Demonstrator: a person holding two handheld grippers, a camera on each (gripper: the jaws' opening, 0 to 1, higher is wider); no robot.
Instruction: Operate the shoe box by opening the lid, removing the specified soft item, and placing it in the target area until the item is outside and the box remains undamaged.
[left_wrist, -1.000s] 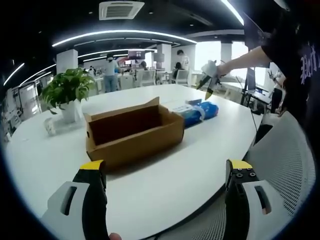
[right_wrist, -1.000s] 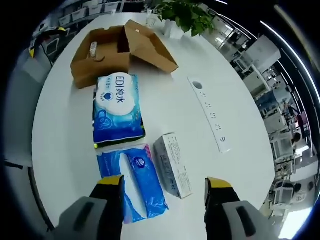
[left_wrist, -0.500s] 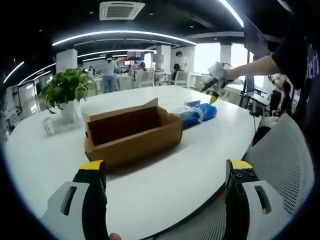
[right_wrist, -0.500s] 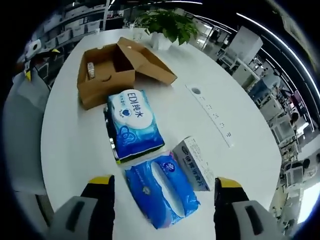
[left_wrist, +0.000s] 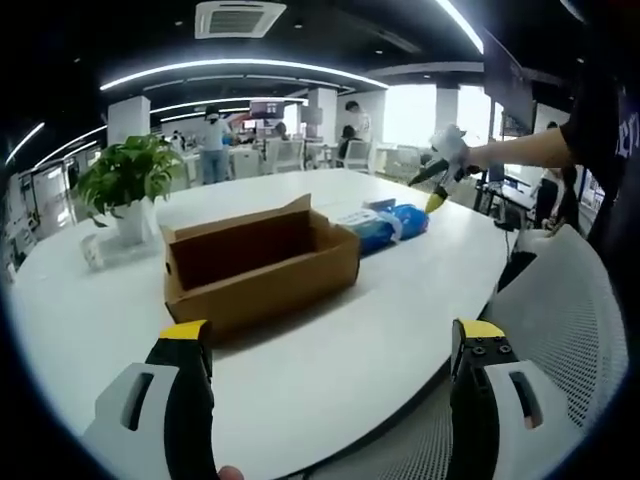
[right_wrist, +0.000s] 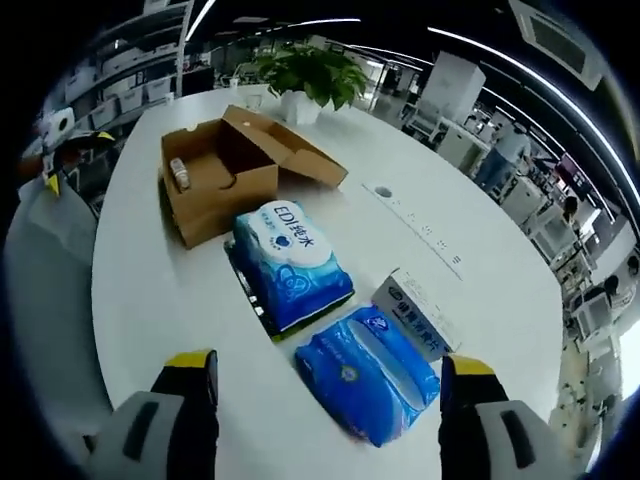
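Right gripper view: the right gripper (right_wrist: 325, 400), jaws parted and empty, now frames the blue soft pack (right_wrist: 368, 374) at lower centre, nearer than a second ago; the open shoe box (right_wrist: 222, 172) sits upper left. Left gripper view: left gripper (left_wrist: 330, 345) released, box centre-left, potted plant (left_wrist: 124, 185) far left.

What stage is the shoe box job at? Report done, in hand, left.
Done: the shoe box lies open, lid folded back, and two blue soft packs lie outside on the table. In hand: nothing; the right gripper hovers open above them, and the left gripper is open. Left: a small item remains inside.
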